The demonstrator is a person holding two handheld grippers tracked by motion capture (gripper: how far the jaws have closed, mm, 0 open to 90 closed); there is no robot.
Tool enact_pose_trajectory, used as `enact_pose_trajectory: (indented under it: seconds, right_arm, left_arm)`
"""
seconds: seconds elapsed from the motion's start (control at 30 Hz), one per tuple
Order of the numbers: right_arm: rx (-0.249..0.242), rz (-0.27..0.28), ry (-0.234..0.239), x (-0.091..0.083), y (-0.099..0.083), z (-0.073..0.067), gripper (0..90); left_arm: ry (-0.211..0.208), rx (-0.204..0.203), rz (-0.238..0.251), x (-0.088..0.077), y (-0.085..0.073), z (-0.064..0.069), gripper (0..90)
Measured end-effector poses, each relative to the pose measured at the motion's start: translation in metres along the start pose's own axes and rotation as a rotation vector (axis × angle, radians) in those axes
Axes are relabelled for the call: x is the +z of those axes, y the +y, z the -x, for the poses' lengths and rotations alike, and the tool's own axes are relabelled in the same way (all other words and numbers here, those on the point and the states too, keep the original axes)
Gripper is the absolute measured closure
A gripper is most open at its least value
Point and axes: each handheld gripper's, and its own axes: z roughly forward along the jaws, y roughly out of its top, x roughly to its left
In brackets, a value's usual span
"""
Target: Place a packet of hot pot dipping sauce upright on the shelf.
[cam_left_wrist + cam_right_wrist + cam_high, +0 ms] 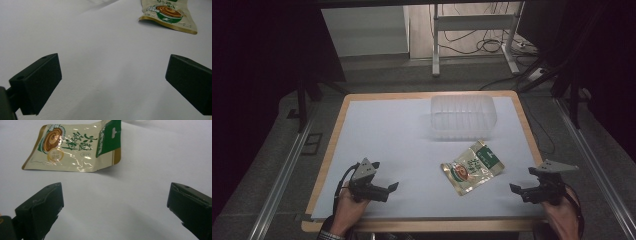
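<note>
A clear plastic bin stands toward the far side of the desk; just before it a sauce packet lies flat, long axis diagonal, green header toward the bin; left tongs and right tongs both spread, empty, well apart from it; its small print is unreadable.

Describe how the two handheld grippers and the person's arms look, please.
Both the left gripper and the right gripper are black, each with two blocky, wedge-shaped jaws and a grey three-cornered plate on top. A dark cable trails from each beside the hand. A patterned sleeve cuff shows at the left wrist.
</note>
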Motion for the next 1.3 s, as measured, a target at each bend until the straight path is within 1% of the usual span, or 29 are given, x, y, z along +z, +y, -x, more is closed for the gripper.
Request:
enact_pose_trajectory:
  seconds: [0.03, 0.13, 0.2, 0.3, 0.37, 0.5, 0.7, 0.77, 0.83, 0.9, 1.03, 1.13, 1.17, 1.2, 1.23, 1.3]
  right_arm:
    - [0.008, 0.007, 0.014, 0.0, 0.001, 0.0, 0.4]
    - [0.014, 0.013, 0.02, 0.0, 0.002, 0.0, 0.4]
    - [0.033, 0.014, 0.028, 0.002, 0.003, 0.001, 0.4]
    - [0.051, 0.008, 0.032, 0.005, 0.005, 0.002, 0.4]
    - [0.059, -0.001, 0.025, 0.007, 0.007, 0.003, 0.5]
    - [0.061, 0.001, 0.022, 0.009, 0.009, 0.003, 0.4]
    - [0.037, 0.01, 0.021, 0.012, 0.015, 0.0, 0.0]
    - [0.027, 0.033, 0.025, 0.013, 0.019, -0.002, 0.0]
    - [0.031, 0.033, 0.027, 0.013, 0.02, -0.002, 0.0]
    - [0.024, 0.029, 0.029, 0.015, 0.022, -0.002, 0.0]
    - [0.033, 0.017, 0.028, 0.02, 0.025, -0.002, 0.4]
    - [0.023, 0.009, 0.025, 0.022, 0.027, -0.002, 0.9]
    - [0.016, 0.001, 0.014, 0.025, 0.028, -0.004, 1.9]
    - [0.016, 0.001, 0.014, 0.025, 0.028, -0.004, 1.9]
    - [0.0, -0.01, 0.003, 0.027, 0.03, -0.005, 2.0]
    - [-0.004, -0.015, -0.001, 0.029, 0.031, -0.006, 2.0]
  left_arm:
    - [-0.003, 0.001, 0.001, 0.0, 0.0, 0.0, 0.2]
    - [-0.003, 0.002, 0.005, 0.0, 0.0, 0.0, 0.2]
    - [-0.005, 0.0, 0.007, 0.0, 0.0, 0.0, 0.2]
    - [0.0, 0.002, 0.004, 0.0, 0.0, 0.001, 0.2]
    - [0.002, 0.003, 0.005, 0.0, 0.0, 0.001, 0.2]
    - [0.001, -0.006, 0.009, -0.001, 0.0, 0.0, 0.2]
    - [-0.003, -0.004, 0.017, -0.001, 0.0, 0.0, 0.2]
    - [-0.009, -0.006, 0.023, -0.002, 0.001, 0.0, 0.2]
    - [-0.01, -0.004, 0.024, -0.002, 0.001, 0.001, 0.2]
    - [-0.012, -0.002, 0.024, -0.002, 0.001, 0.001, 0.2]
    - [-0.013, 0.005, 0.024, -0.001, 0.001, 0.002, 0.2]
    - [-0.013, 0.006, 0.022, -0.001, 0.001, 0.002, 0.2]
    - [-0.014, 0.007, 0.022, -0.001, 0.001, 0.002, 0.2]
    - [-0.014, 0.007, 0.022, -0.001, 0.001, 0.002, 0.2]
    - [-0.013, 0.01, 0.021, -0.001, 0.001, 0.003, 0.2]
    - [-0.012, 0.01, 0.019, -0.001, 0.001, 0.003, 0.2]
